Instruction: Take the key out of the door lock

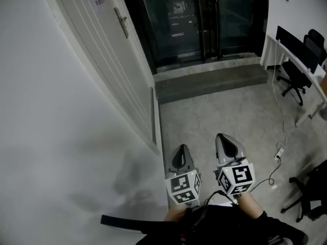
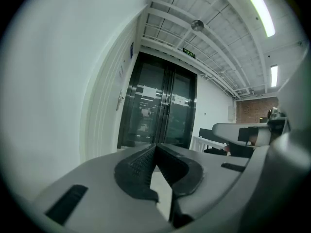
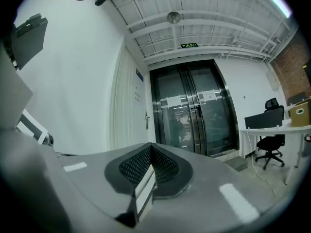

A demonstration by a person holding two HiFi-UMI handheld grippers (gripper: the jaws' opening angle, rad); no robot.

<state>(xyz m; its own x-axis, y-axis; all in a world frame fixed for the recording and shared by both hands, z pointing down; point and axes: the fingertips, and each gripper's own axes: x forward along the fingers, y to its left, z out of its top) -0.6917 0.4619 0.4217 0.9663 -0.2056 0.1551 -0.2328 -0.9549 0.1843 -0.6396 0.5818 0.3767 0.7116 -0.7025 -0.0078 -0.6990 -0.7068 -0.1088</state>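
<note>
A white door (image 1: 110, 60) stands in the left wall, far ahead of me, with a metal lever handle (image 1: 121, 22). The handle also shows small in the left gripper view (image 2: 119, 100) and in the right gripper view (image 3: 146, 121). At this distance I cannot make out a key or the lock. My left gripper (image 1: 180, 149) and right gripper (image 1: 223, 137) are held side by side low in front of me, pointing forward over the floor. Both are well short of the door. The left gripper's (image 2: 155, 146) jaws meet at the tip with nothing between them, and so do the right gripper's (image 3: 151, 146).
Dark glass double doors (image 1: 199, 19) close the end of the corridor behind a raised grey step (image 1: 209, 80). A white desk (image 1: 299, 60) with black office chairs (image 1: 296, 75) lines the right side. A cable and power strip (image 1: 279, 154) lie on the floor, and another chair base (image 1: 309, 195) stands at the lower right.
</note>
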